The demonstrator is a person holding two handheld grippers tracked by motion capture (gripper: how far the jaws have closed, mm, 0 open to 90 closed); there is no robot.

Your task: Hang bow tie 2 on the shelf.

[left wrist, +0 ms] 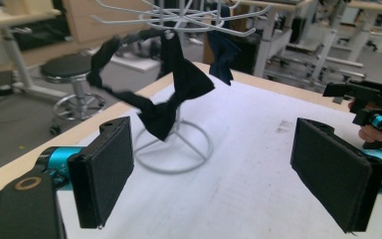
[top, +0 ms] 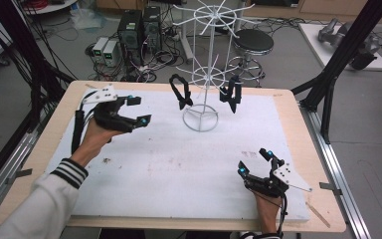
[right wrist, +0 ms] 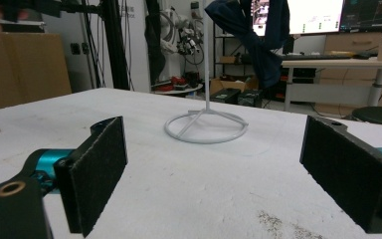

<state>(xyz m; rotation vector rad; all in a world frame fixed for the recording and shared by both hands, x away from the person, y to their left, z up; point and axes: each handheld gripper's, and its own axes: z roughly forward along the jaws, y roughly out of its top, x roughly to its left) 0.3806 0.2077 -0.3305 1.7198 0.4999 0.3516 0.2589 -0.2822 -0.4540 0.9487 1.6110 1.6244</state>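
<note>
my left gripper [top: 137, 110] hovers open near the table's [top: 288, 107] far left corner, my right gripper [top: 253, 161] open (low) near the right edge; two dark bow ties [top: 181, 93] hang from the white wire stand [top: 201, 74] mid-far.

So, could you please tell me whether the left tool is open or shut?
Open. The left tool's two black pads stand wide apart, with nothing between them.
</note>
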